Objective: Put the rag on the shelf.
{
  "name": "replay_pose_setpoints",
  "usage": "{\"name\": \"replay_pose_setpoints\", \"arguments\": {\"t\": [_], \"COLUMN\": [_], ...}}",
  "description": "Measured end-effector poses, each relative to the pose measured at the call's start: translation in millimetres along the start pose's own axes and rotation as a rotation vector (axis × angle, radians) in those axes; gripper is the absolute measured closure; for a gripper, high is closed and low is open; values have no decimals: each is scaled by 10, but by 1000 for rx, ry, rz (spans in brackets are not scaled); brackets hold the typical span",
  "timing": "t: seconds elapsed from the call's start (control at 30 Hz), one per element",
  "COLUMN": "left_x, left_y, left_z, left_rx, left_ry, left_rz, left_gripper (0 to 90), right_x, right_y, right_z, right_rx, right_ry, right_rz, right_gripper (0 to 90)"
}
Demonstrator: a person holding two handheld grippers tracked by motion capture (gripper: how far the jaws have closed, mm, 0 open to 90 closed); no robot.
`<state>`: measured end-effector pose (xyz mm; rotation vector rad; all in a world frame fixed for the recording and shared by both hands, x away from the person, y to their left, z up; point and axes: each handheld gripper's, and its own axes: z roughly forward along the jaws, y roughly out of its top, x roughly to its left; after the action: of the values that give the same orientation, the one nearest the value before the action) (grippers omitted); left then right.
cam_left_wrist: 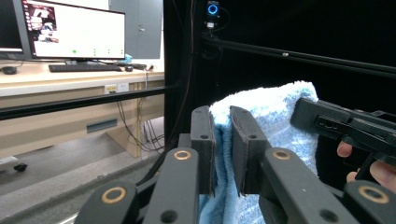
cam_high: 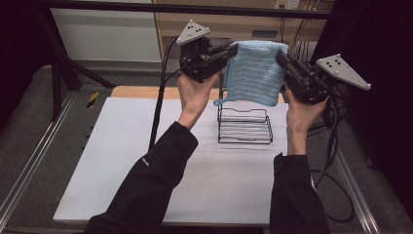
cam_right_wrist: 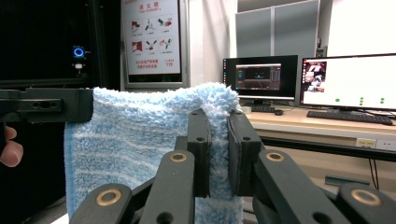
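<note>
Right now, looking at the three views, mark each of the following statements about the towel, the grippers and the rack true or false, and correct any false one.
1. The left gripper is shut on the blue towel. True.
2. The right gripper hangs open, apart from the towel. False: its jaws pinch the towel's other top corner.
3. The towel lies flat on the white table. False: it hangs in the air between the two grippers.
4. A black wire rack stands on the table below the towel. True.
5. The towel is plain red. False: it is light blue with pale stripes.
</note>
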<state>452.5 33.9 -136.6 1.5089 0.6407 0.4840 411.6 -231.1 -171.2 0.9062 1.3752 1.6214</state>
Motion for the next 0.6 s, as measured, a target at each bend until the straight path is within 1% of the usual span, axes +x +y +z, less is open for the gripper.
{"name": "replay_pose_setpoints", "arguments": {"t": [0.23, 0.33, 0.47, 0.6], "left_x": [56, 82, 140, 173], "left_y": [83, 122, 168, 197], "left_z": [86, 125, 173, 230], "left_rx": [-2, -3, -6, 6], "left_ry": [15, 29, 38, 63], "left_rz": [2, 19, 19, 44], "left_gripper": [801, 801, 801, 801], "right_x": [-75, -104, -128, -166], "right_y": [26, 41, 63, 48], "right_z": [129, 196, 279, 349], "right_rx": [-8, -12, -14, -18], "right_ry": [-1, 0, -1, 6], "right_rz": [12, 17, 13, 29], "right_gripper": [820, 820, 820, 819]}}
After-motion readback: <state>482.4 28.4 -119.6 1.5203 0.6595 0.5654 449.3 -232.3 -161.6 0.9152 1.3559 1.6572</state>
